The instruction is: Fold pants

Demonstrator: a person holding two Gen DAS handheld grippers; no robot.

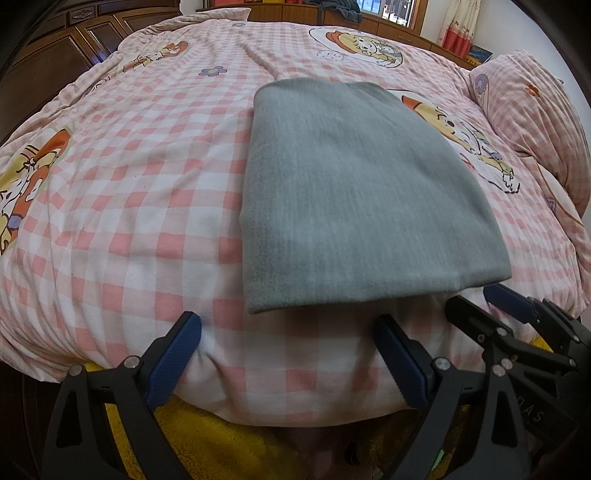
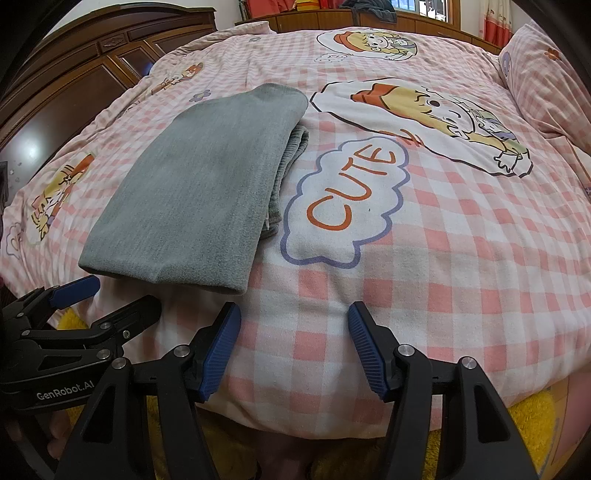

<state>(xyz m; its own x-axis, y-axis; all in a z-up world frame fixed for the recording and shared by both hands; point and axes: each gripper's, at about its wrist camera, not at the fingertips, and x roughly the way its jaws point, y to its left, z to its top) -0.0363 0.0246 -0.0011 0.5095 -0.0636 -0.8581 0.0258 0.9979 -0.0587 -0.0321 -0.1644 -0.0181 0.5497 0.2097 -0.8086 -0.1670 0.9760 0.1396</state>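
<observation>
Blue-padded fingers of the left gripper stand wide apart at the near edge of the bed, holding nothing, with only the checked quilt showing between them. Just beside it, the right gripper is likewise spread well open and empty, its ribbed pads over pink and white squares (each gripper also shows in the corner of the other's view). Under the quilt's near edge a yellow fleecy blanket peeks out.

A little farther in lie the grey pants, folded into a compact oblong that rests flat on the quilt, its rounded near fold just beyond the fingertips of both grippers and touched by neither. From the right wrist view the lower layers stick out slightly along the bundle's right side. Beside the pants on that side is a cloud print reading "CUTE", then a cartoon bear figure.

Farther back, a pillow in the same check sits at the right, dark wooden panelling runs along the left, and a window with curtains closes the far end.
</observation>
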